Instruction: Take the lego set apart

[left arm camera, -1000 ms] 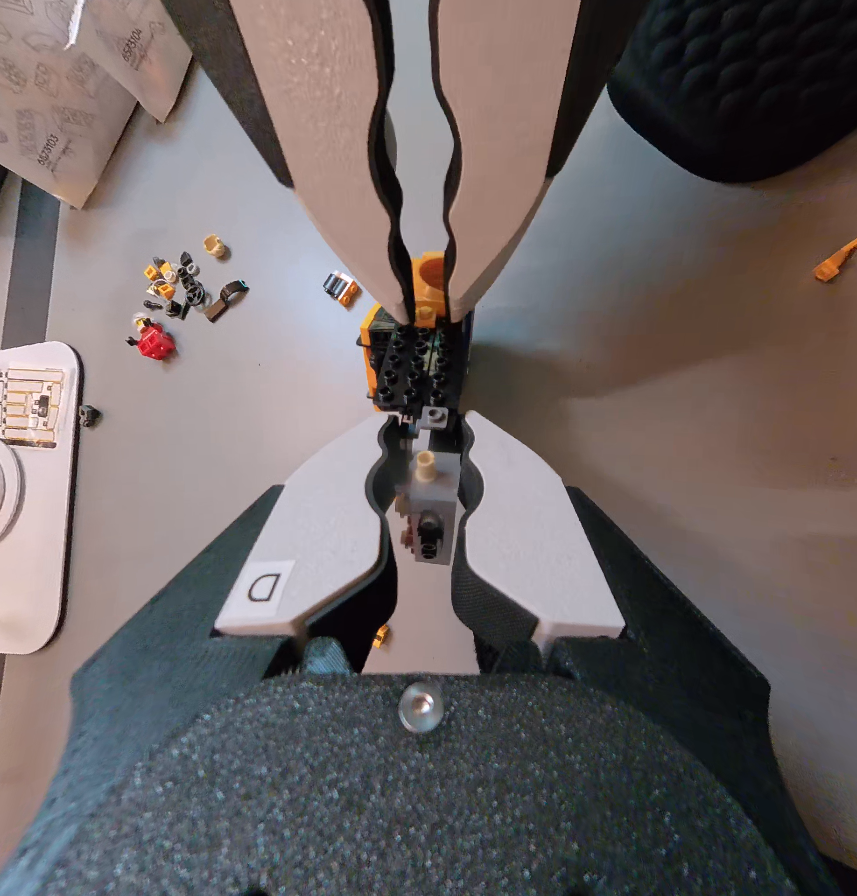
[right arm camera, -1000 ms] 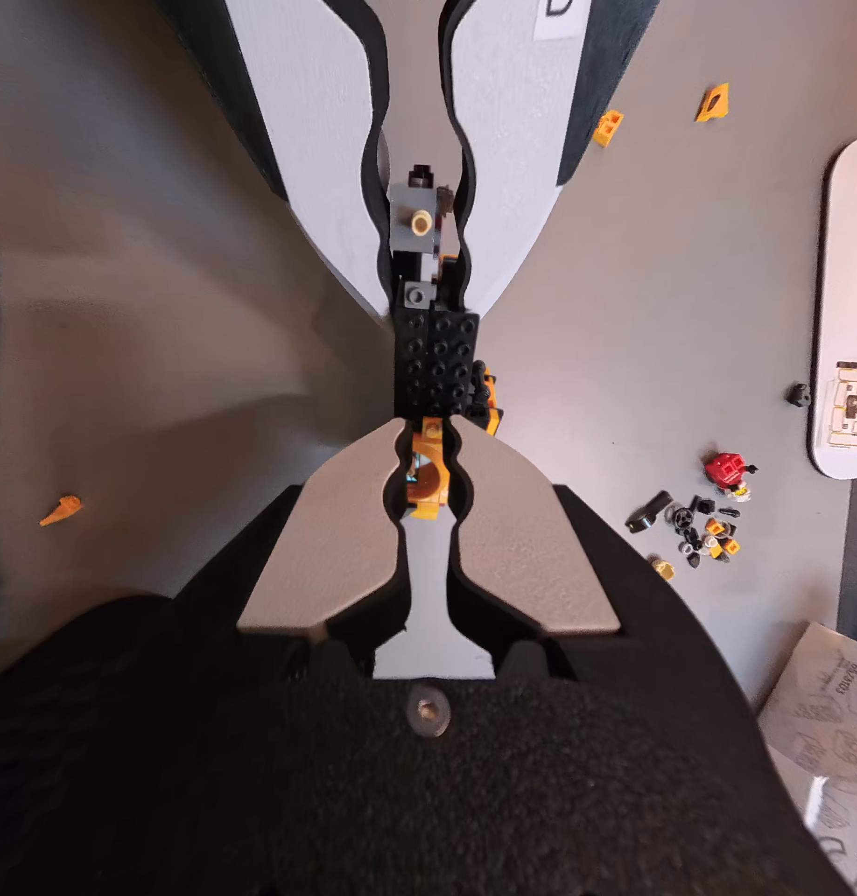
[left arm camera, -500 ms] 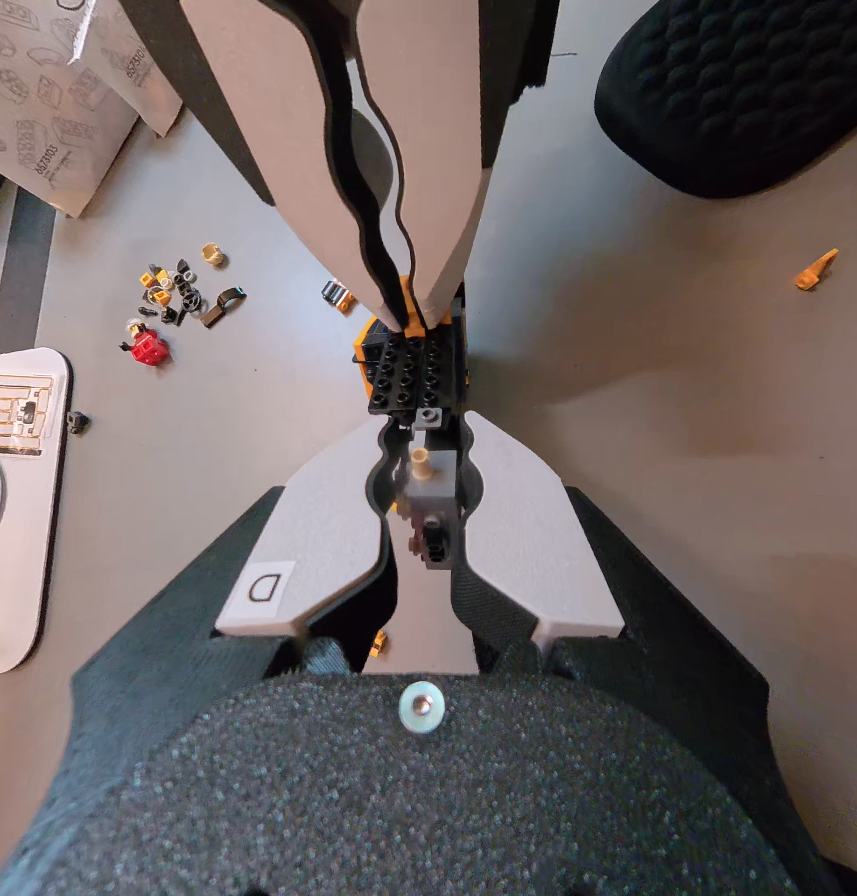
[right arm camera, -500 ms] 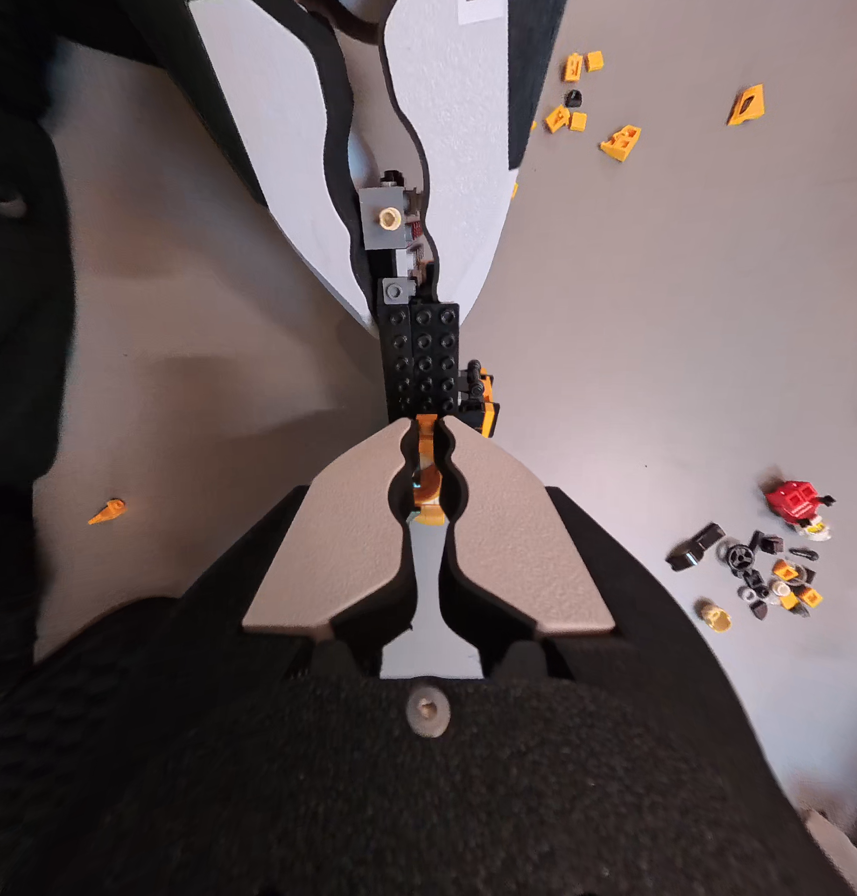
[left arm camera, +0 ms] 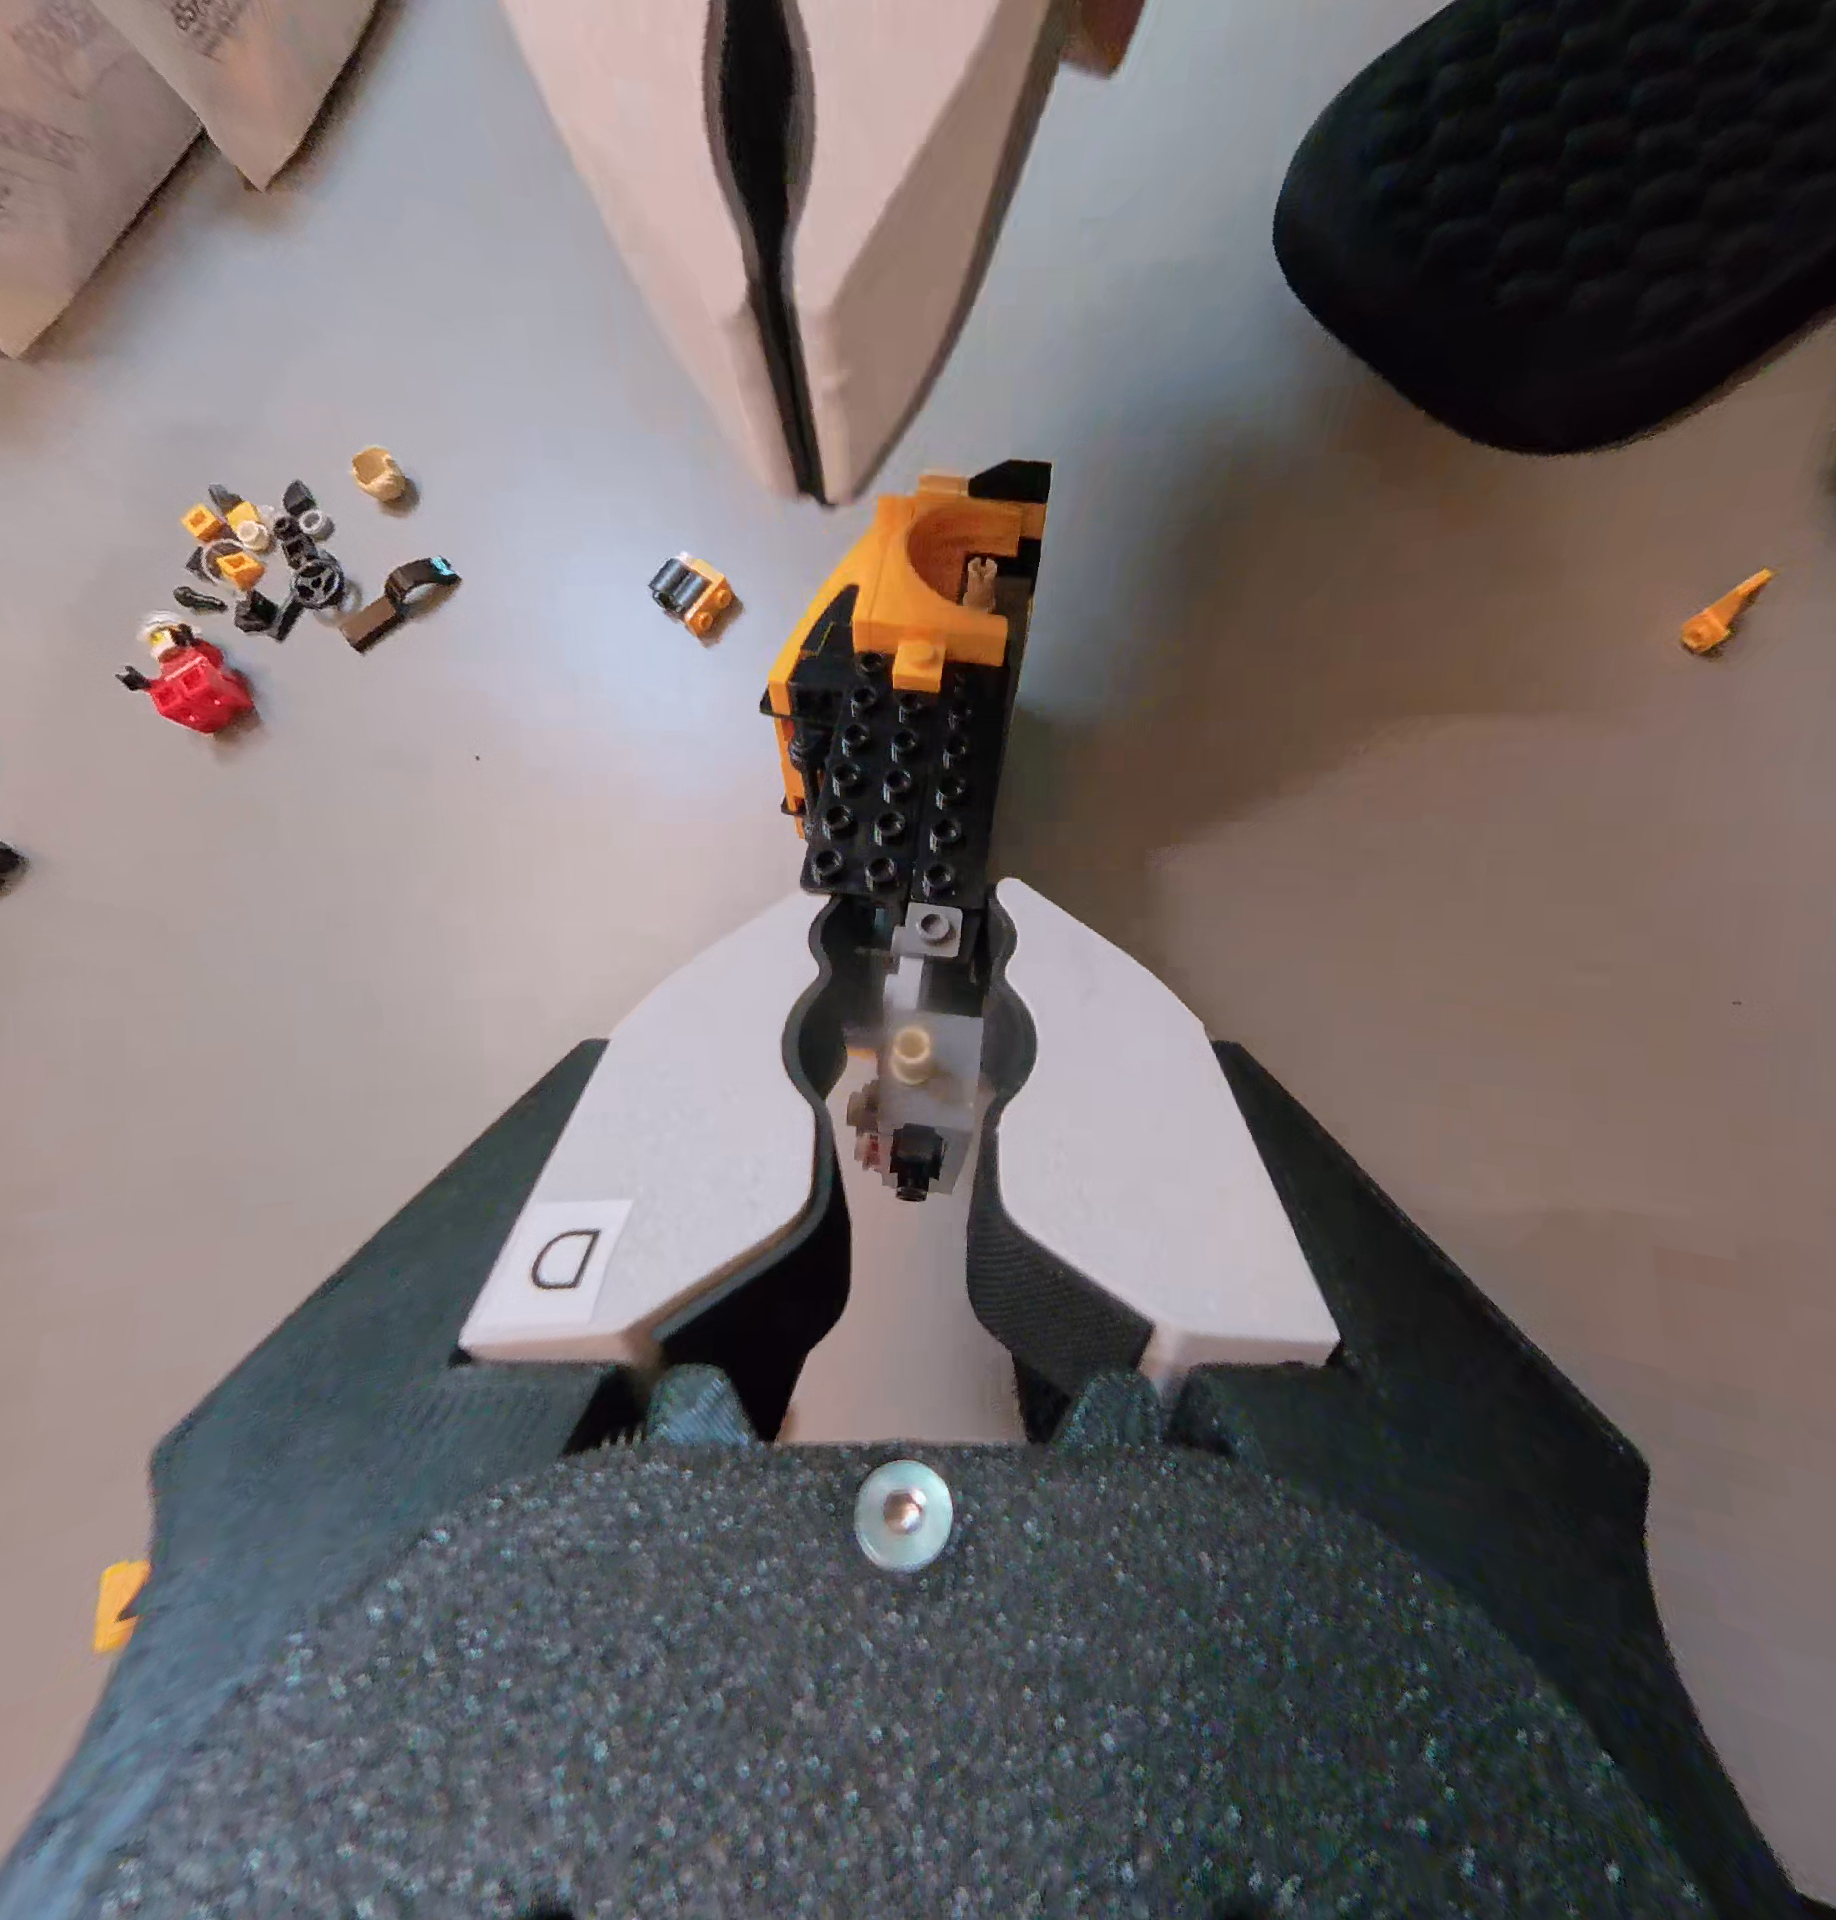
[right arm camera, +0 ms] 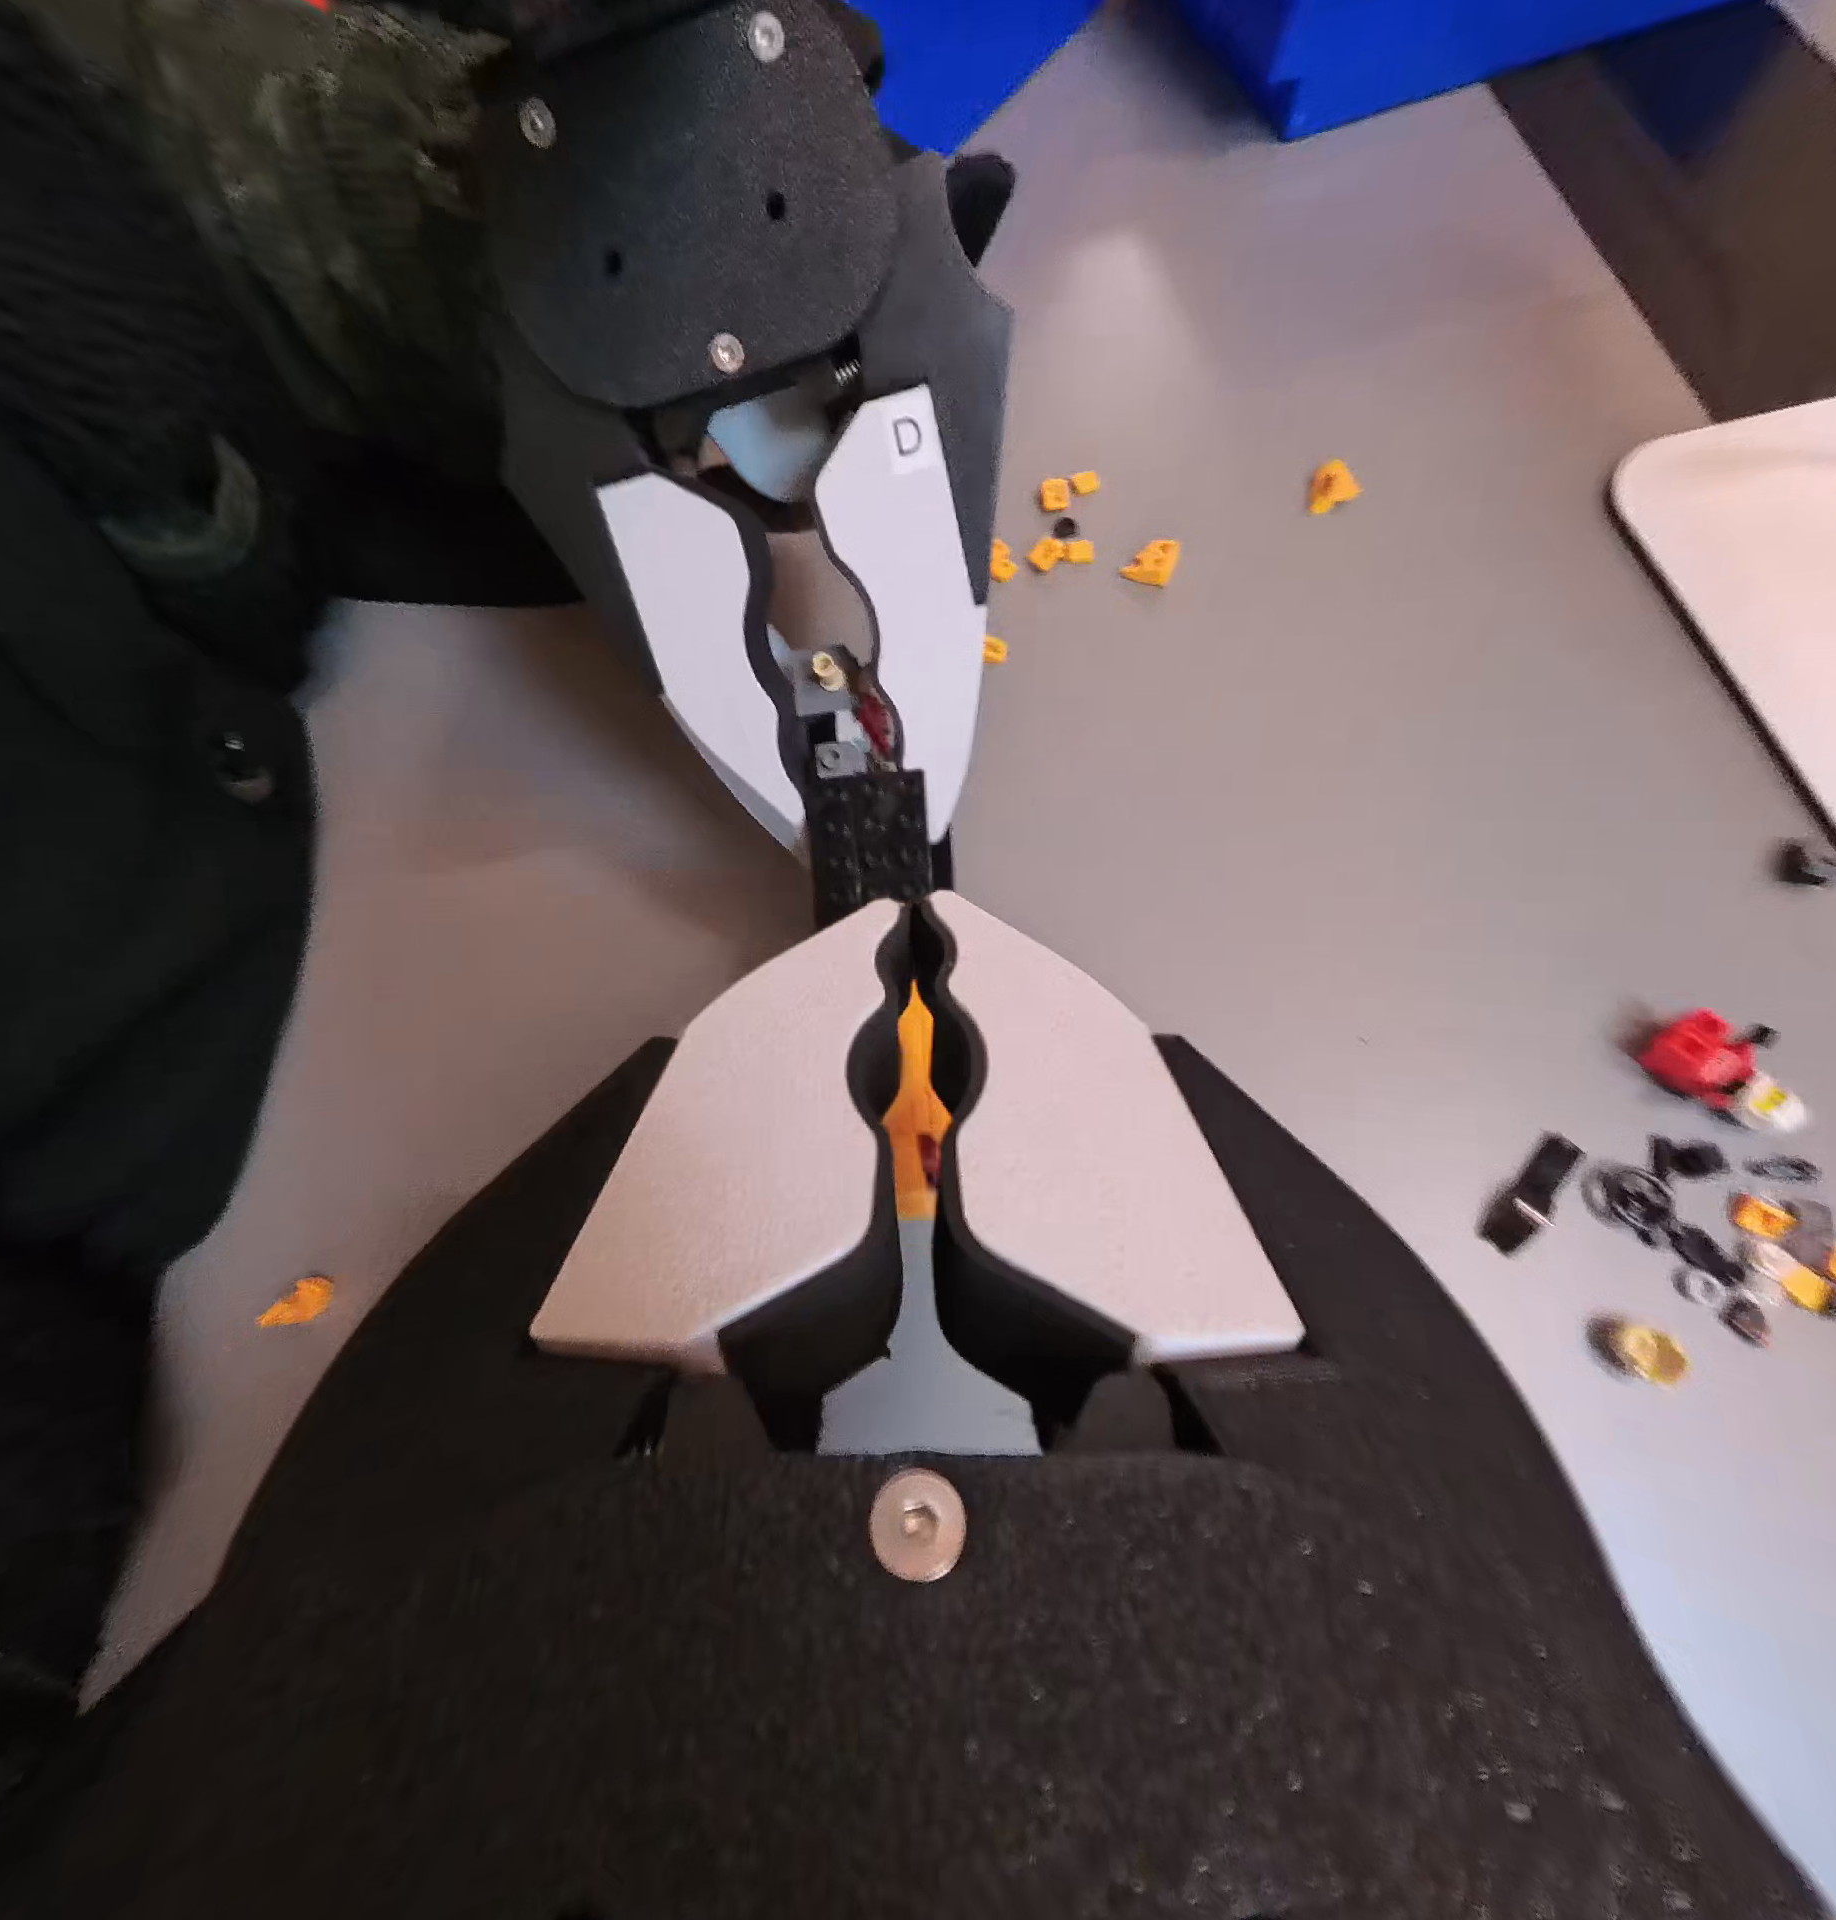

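The lego model (left arm camera: 898, 790) is a black studded plate with an orange arch block (left arm camera: 935, 561) at its far end and a grey block (left arm camera: 935, 1070) at its near end. My left gripper (left arm camera: 909, 904) is shut on the grey end and holds the model over the grey table. It also shows in the right wrist view (right arm camera: 872, 831), gripping the model (right arm camera: 872, 821). My right gripper (right arm camera: 909, 914) is shut, jaws together, with an orange part (right arm camera: 912, 1091) showing through the gap behind the tips. In the left wrist view it (left arm camera: 820, 488) hovers just left of the arch, apart from it.
A pile of small loose parts (left arm camera: 270, 571) with a red piece (left arm camera: 197, 686) lies left. A black-and-orange bit (left arm camera: 690, 597) and an orange piece (left arm camera: 1724, 618) lie apart. Paper bags (left arm camera: 62, 156), a black pad (left arm camera: 1568, 208), orange bricks (right arm camera: 1080, 530) and a white tray (right arm camera: 1776, 582) border the table. Across from one pair of fingers to the other is roughly 6 centimetres. The black-and-orange bit (left arm camera: 690, 597) is about equally far from each gripper, around 12 centimetres.
My right gripper has come off the model's orange end, drawn back up and to the left, and its jaws have closed together. My left gripper still holds the grey end.
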Motion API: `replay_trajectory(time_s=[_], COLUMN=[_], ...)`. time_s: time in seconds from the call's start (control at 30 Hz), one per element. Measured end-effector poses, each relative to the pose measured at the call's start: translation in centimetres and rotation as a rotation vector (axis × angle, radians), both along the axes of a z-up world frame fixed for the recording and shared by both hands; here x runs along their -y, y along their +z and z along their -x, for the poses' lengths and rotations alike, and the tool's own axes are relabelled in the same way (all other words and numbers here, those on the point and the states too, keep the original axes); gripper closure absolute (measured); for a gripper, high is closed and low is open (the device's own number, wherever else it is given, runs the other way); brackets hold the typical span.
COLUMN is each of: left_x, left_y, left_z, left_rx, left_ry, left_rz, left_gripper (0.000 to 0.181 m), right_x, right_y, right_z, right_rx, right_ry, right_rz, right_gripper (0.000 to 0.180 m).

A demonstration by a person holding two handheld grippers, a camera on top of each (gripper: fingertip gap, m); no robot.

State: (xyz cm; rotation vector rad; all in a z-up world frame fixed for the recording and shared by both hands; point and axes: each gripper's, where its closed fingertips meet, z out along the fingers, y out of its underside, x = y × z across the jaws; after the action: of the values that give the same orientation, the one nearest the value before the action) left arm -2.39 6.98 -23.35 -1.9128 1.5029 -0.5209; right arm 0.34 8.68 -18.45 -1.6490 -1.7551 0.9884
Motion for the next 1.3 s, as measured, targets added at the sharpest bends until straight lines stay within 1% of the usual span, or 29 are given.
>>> replay_trajectory(time_s=[0.03, 0.07, 0.13, 0.17, 0.23, 0.33, 0.37, 0.4, 0.43, 0.47, 0.5, 0.53, 0.6, 0.63, 0.67, 0.73, 0.83, 0.93, 1.3], left_x=[-0.1, -0.2, -0.5, -0.7, -0.9, -1.1, -1.2, -1.2, -1.3, -1.4, -1.6, -1.9, -2.2, -2.2, -1.9, -1.3, -1.7, -1.3, -0.8], left_y=[-0.1, -0.2, -0.4, -0.6, -1.0, -1.4, -1.5, -1.5, -1.5, -1.2, -0.3, 1.0, 3.6, 4.2, 4.0, 2.6, 1.1, 1.1, 0.6], left_z=[0.0, 0.1, 0.2, 0.4, 0.6, 0.5, 0.5, 0.5, 0.8, 1.2, 1.7, 1.9, 1.6, 1.2, 0.5, -0.7, -1.1, -1.4, -1.4], left_rx=[0.014, 0.030, 0.070, 0.087, 0.130, 0.171, 0.182, 0.188, 0.182, 0.184, 0.201, 0.237, 0.302, 0.296, 0.262, 0.146, 0.027, 0.006, -0.121], left_ry=[0.001, -0.001, -0.008, -0.008, -0.015, -0.029, -0.029, -0.026, -0.021, -0.018, -0.004, 0.005, 0.013, 0.008, -0.017, -0.072, -0.096, -0.135, -0.180], left_rz=[0.011, 0.020, 0.022, 0.035, 0.066, 0.100, 0.109, 0.114, 0.111, 0.103, 0.081, 0.057, 0.018, 0.009, 0.014, 0.012, -0.010, 0.019, 0.055], left_gripper=[0.157, 0.157, 0.158, 0.158, 0.157, 0.157, 0.158, 0.157, 0.155, 0.145, 0.142, 0.144, 0.152, 0.156, 0.157, 0.158, 0.167, 0.173, 0.172], right_x=[-0.2, -0.4, -0.6, -0.4, -0.5, -0.3, -0.4, -0.6, -0.6, -0.7, -0.7, -0.8, -0.7, -0.6, -0.5, -0.4, -0.3, -0.3, 0.0], right_y=[-0.1, -0.7, -2.3, -3.0, -4.9, -6.9, -7.4, -7.8, -7.8, -7.8, -7.8, -7.7, -7.6, -7.5, -7.4, -7.3, -7.2, -7.1, -7.5], right_z=[-0.4, -0.9, -2.0, -2.4, -3.1, -2.1, -1.7, -1.5, -1.3, -1.1, -1.1, -1.1, -1.1, -0.9, -0.8, -0.5, -0.5, -0.5, -0.5], right_rx=[0.001, 0.024, 0.076, 0.085, 0.106, 0.074, 0.078, 0.084, 0.067, 0.059, 0.059, 0.059, 0.061, 0.061, 0.058, 0.056, 0.054, 0.051, 0.077], right_ry=[-0.014, -0.027, -0.064, -0.077, -0.105, -0.127, -0.124, -0.117, -0.112, -0.123, -0.131, -0.134, -0.135, -0.132, -0.134, -0.132, -0.129, -0.126, -0.104], right_rz=[-0.029, -0.057, -0.085, -0.085, -0.119, -0.124, -0.151, -0.173, -0.173, -0.154, -0.139, -0.154, -0.203, -0.207, -0.213, -0.245, -0.276, -0.299, -0.340], right_gripper=[0.175, 0.159, 0.135, 0.126, 0.113, 0.113, 0.120, 0.138, 0.140, 0.140, 0.141, 0.141, 0.141, 0.141, 0.141, 0.141, 0.141, 0.141, 0.141])
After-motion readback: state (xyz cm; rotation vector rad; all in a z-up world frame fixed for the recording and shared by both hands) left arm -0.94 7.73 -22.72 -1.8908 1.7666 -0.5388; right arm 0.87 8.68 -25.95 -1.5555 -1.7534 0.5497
